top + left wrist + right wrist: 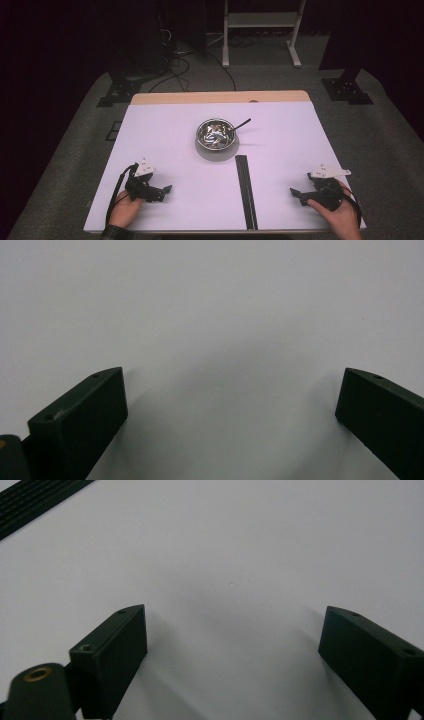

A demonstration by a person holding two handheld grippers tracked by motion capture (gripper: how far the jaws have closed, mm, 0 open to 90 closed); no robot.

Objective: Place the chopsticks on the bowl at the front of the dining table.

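White table [165, 130] with a pale wooden far edge [220, 97] at frame centre, grey carpeted floor [390, 135] around it, black cables [175, 65] trailed at upper centre, white frame legs [260, 30] at top, dark stand bases [347, 90] at both sides, surroundings left in darkness

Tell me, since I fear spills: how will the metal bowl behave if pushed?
The metal bowl looks shiny and thin, so probably light and slippery on the smooth white table. The utensil leaning over its rim may rattle or tip out.
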